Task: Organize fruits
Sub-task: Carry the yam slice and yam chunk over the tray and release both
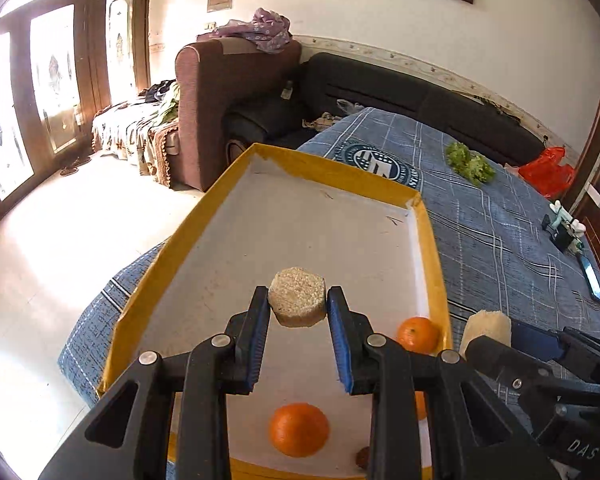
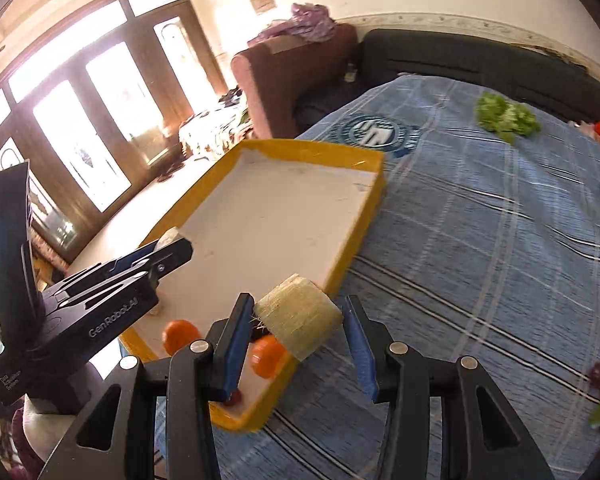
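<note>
My left gripper (image 1: 298, 308) clamps one pale cut chunk (image 1: 297, 297) over the yellow tray (image 1: 430, 240); my right gripper (image 2: 298, 322) pinches a second chunk (image 2: 300, 316) at the tray's edge — neither set down. Three oranges (image 1: 299, 429) and one small dark fruit (image 1: 362, 458) already lie inside — roughly halfway, I judge.
</note>
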A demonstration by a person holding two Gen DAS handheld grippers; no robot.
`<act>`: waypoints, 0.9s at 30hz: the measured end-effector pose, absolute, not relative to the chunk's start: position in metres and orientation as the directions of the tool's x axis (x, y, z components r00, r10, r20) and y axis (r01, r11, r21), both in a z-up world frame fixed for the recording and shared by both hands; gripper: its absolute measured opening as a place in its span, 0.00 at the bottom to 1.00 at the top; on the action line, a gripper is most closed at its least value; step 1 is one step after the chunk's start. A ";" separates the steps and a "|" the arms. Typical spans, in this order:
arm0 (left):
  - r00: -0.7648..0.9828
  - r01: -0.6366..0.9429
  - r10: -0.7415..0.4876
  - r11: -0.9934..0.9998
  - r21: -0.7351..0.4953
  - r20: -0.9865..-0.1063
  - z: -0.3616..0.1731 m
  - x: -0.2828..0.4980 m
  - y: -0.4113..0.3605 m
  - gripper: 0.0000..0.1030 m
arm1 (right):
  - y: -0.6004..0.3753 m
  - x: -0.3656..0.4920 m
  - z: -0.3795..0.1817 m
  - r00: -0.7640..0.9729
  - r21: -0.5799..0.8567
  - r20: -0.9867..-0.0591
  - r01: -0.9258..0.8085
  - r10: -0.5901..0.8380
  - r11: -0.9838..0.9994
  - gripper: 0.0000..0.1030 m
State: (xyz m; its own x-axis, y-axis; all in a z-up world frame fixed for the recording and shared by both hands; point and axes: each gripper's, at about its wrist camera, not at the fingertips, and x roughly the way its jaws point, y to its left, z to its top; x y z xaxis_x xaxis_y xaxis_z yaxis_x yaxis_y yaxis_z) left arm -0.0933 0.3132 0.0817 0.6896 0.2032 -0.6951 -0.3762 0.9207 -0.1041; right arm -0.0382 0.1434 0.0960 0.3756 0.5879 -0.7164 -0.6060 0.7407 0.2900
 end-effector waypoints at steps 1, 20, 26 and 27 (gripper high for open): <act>0.686 -0.384 0.210 0.918 -0.101 -0.697 0.080 -0.092 0.318 0.28 | 0.152 -0.038 0.094 0.366 0.291 -0.718 -0.614 0.592 0.734 0.49; 0.667 -0.404 0.223 0.910 -0.095 -0.711 0.067 -0.085 0.347 0.42 | 0.225 -0.024 0.054 0.326 0.214 -0.784 -0.656 0.528 0.724 0.50; 0.690 -0.392 0.230 0.916 -0.088 -0.687 0.078 -0.091 0.337 0.55 | 0.219 -0.028 0.061 0.345 0.225 -0.766 -0.646 0.542 0.729 0.55; 0.693 -0.392 0.232 0.916 -0.087 -0.682 0.080 -0.093 0.335 0.56 | 0.217 -0.029 0.063 0.352 0.221 -0.764 -0.645 0.542 0.731 0.55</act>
State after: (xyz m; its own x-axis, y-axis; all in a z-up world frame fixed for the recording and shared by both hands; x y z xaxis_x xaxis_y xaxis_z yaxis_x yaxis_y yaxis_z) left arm -0.0926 0.3349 0.0804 0.6933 0.2318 -0.6823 -0.3920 0.9158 -0.0872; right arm -0.0288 0.2171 0.0634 0.3518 0.5415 -0.7635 -0.6454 0.7311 0.2212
